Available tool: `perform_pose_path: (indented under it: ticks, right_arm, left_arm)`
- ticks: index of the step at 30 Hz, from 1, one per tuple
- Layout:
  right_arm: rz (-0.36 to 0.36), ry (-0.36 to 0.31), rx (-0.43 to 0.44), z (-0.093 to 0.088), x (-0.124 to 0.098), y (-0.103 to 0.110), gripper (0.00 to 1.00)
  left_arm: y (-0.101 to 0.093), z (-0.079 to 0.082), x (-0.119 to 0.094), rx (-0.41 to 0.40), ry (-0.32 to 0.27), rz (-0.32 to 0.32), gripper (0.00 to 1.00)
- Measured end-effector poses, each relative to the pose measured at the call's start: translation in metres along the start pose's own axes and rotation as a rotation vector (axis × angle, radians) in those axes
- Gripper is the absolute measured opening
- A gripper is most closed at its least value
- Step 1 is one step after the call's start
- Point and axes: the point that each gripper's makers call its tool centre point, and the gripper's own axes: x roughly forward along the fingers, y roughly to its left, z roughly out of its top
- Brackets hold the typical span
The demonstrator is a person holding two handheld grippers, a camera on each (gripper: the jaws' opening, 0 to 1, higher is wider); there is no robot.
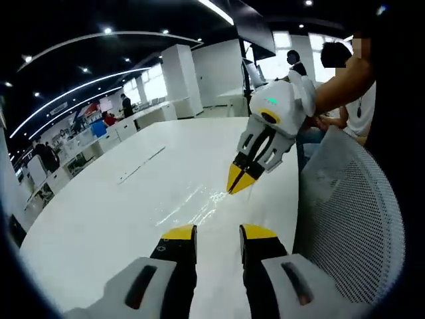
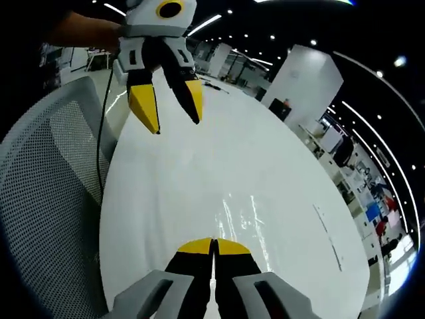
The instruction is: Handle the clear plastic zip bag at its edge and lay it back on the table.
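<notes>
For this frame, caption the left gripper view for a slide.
Right gripper shut on clear zip bag edge above white table; left gripper open.

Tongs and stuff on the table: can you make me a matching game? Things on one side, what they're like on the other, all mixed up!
Things:
1. left tongs
2. right tongs
3. clear bag
4. mesh chair

What they're like:
A. shut on the bag's edge
B. standing beside the table
C. open
D. shiny, lying on the table

Pairs: 1-C, 2-A, 3-D, 4-B
</notes>
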Motion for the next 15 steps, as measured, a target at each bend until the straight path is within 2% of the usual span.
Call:
perform_pose_path:
  ticks: [5,15]
  right_arm:
    - [-0.009,0.012,-0.020,-0.005,0.009,-0.007,0.00]
    - [-0.008,0.040,-0.065,-0.014,0.025,-0.013,0.00]
  left_arm:
    - [0.000,-0.014,-0.009,-0.052,0.000,0.034,0.27]
    - [-0.012,-0.029,-0.021,-0.079,0.012,0.074,0.33]
